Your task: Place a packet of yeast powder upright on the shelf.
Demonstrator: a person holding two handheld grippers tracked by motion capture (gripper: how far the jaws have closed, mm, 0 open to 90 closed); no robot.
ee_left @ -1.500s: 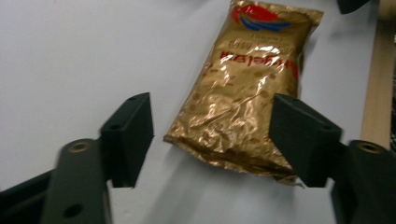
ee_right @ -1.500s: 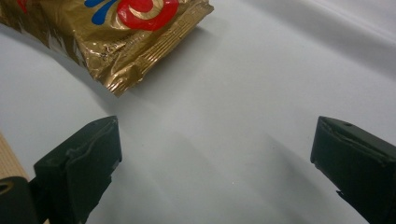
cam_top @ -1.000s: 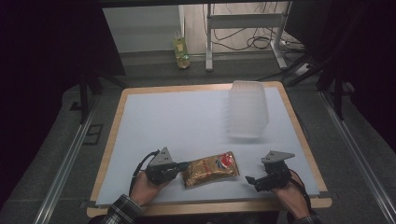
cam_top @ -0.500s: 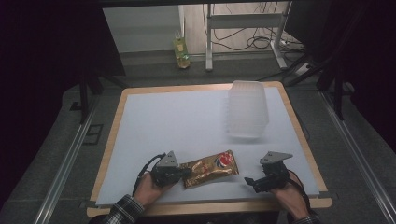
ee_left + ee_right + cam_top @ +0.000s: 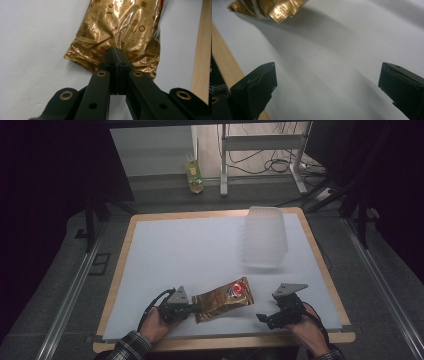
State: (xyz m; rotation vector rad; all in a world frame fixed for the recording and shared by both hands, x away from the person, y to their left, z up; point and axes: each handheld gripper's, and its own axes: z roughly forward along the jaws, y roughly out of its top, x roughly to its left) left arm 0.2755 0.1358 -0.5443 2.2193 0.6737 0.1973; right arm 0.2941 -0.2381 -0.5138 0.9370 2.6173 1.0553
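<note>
Gold foil pouch point(image 5: 223, 299) lying flat on the white table sheet point(image 5: 190, 255), close to the near wooden edge, well short of the clear plastic container point(image 5: 265, 236) further up the sheet. Left gripper point(image 5: 192, 308) clamped tight on the pouch's crimped end seam, jaws fully together with crinkled foil pinched between them, plain to see in the left gripper view point(image 5: 115, 53). Right gripper point(image 5: 261, 318) parked just right of the pouch, apart from it, jaws spread wide over bare sheet, nothing between them point(image 5: 327, 82). Looks a light, soft bag: thin crackly film, loose contents, likely to sag and fold once lifted by one end. Slick, shiny surface, so a bite on the puffed belly probably slides or crushes what is inside. Best hold on the flat sealed seams, where the film is doubled and stiffest. Far seam near the red logo point(image 5: 239, 289) free for the right gripper, giving a two-ended carry with no droop
</note>
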